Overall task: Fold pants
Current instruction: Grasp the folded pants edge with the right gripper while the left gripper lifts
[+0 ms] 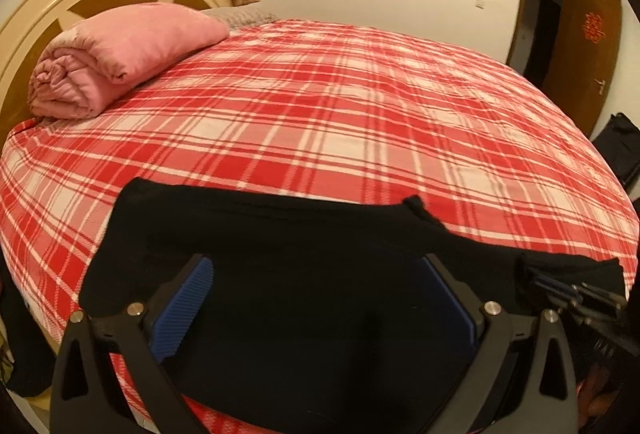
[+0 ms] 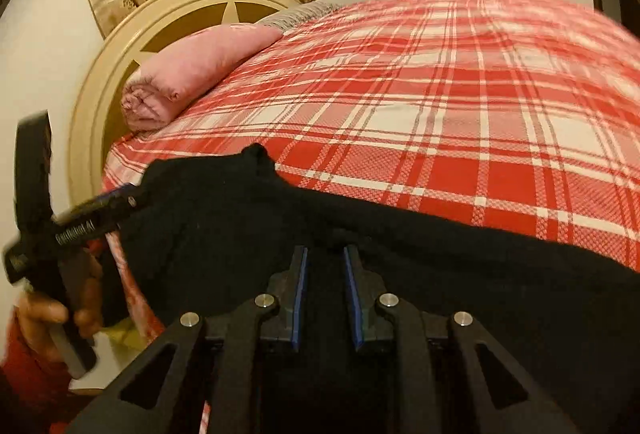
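Now my left gripper (image 1: pixel 320 298) stands spread wide, and the black pants (image 1: pixel 280 234) lie between its blue pads (image 1: pixel 184 306); I cannot see the pads pressing on the cloth. My right gripper (image 2: pixel 326 294) has its jaws nearly together over the pants (image 2: pixel 400 274), but if cloth is pinched there I cannot tell, because all is black.

The pants lie on the near edge of the bed (image 1: pixel 320 114), from about 7 o'clock to 4 o'clock in the left view. I judge that I am at the start of a fold: the next move needs a firm grip on the near edge with both grippers, then carrying it toward 12 o'clock.

At 12 o'clock the plaid sheet is free. The pink quilt (image 1: pixel 120 54) is well apart at 10 o'clock, by the headboard (image 1: pixel 48 6).
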{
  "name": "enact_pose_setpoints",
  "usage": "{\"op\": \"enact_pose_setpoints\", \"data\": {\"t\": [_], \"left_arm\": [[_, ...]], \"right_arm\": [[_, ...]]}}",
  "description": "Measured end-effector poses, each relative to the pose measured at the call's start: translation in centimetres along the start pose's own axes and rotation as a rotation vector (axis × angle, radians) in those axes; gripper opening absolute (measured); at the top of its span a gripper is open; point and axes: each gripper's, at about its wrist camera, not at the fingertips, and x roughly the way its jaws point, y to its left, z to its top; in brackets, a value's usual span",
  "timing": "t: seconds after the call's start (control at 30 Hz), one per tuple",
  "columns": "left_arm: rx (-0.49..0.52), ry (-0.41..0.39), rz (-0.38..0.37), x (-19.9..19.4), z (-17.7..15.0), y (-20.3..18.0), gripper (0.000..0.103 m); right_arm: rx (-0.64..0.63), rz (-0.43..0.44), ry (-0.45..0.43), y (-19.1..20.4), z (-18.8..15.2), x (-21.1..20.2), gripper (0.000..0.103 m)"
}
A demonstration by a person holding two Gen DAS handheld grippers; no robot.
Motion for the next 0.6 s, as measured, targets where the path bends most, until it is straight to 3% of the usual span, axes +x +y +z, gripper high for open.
{"op": "enact_pose_setpoints", "data": {"t": [0.07, 0.13, 0.2, 0.3, 0.43, 0.5, 0.6], "left_arm": [[0.018, 0.003, -0.029, -0.1, -0.1, -0.9, 0.103], [0.044, 0.004, -0.058, -0.3, -0.1, -2.0, 0.103], [0.078, -0.003, -0.093, -0.6, -0.2, -3.3, 0.103], [0.124, -0.007, -0.166, -0.9, -0.3, -5.6, 0.103], [0.183, -0.001, -0.246, -1.1, -0.8, -8.7, 0.103], [0.205, 0.009, -0.249, -1.0, -1.1, -10.1, 0.103], [0.248, 0.020, -0.231, -1.0, -1.4, -11.3, 0.103]], "right_arm": [[0.050, 0.015, -0.123, -1.3, 0.6, -4.2, 0.019], [0.055, -0.056, -0.190, -2.8, 0.9, -8.0, 0.021], [0.090, -0.205, -0.209, -5.6, 0.1, -11.6, 0.029], [0.158, -0.335, -0.177, -8.8, -2.2, -14.1, 0.031], [0.154, -0.383, -0.145, -9.3, -4.6, -13.9, 0.031], [0.178, -0.421, -0.104, -10.2, -5.1, -12.2, 0.031], [0.160, -0.474, -0.125, -10.8, -4.7, -10.8, 0.031]]}}
